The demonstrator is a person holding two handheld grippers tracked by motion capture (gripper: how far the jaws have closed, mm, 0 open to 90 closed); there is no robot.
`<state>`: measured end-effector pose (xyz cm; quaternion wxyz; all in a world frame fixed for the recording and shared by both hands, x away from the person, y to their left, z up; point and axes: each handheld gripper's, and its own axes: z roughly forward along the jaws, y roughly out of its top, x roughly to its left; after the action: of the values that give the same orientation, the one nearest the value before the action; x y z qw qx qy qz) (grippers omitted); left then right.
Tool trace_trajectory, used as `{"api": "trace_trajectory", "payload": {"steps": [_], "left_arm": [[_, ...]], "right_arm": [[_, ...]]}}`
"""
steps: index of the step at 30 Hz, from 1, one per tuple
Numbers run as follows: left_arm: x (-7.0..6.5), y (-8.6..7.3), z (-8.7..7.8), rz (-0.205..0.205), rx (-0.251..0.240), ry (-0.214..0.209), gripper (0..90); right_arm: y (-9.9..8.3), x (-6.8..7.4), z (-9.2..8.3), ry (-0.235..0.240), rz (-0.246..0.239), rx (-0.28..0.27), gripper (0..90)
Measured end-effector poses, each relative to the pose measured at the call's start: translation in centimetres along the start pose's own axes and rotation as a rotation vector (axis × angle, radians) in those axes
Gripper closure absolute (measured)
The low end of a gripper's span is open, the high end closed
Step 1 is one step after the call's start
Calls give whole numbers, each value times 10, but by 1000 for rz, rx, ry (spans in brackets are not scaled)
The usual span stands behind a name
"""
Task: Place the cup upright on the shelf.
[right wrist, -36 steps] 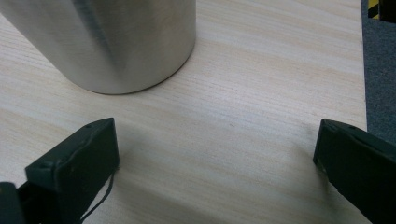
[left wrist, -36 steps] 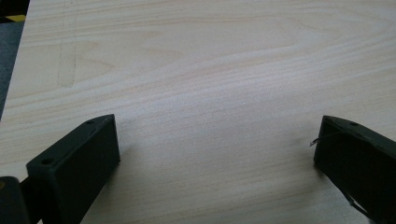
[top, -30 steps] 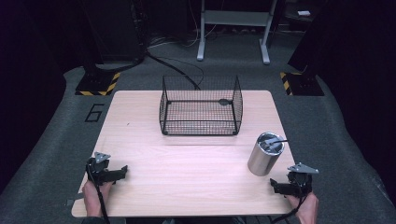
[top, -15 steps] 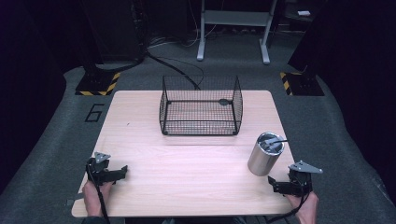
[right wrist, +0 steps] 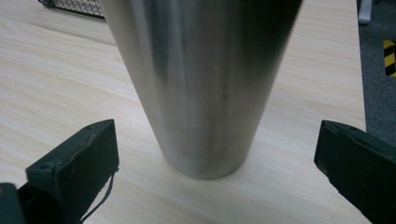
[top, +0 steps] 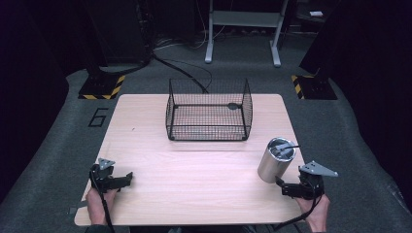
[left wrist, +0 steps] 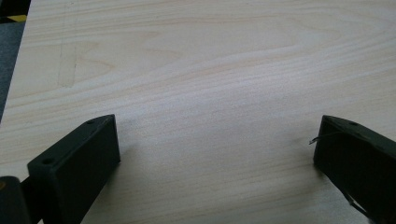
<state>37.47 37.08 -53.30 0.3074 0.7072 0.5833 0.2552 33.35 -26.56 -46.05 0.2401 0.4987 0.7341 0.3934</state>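
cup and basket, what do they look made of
The cup looks like brushed steel: silvery grey, with soft vertical streaks of reflection down its side. The basket looks like thin wire mesh with a dark, probably painted or coated finish; its open grid lets the wooden table show through.

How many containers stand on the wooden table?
2: a black wire basket at the table's far middle, and a steel cup near the right edge, just ahead of the open right gripper. Nothing seems hidden.
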Motion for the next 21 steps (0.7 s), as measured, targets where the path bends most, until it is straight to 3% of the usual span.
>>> {"api": "trace_trajectory", "payload": {"steps": [7, 21], "left_arm": [[0, 0, 0, 0, 0, 0, 3], [0, 0, 0, 5, 5, 0, 3]], "right_arm": [[17, 8, 3, -10, -24, -42, 0], [43, 9, 19, 6, -8, -104, 0]]}}
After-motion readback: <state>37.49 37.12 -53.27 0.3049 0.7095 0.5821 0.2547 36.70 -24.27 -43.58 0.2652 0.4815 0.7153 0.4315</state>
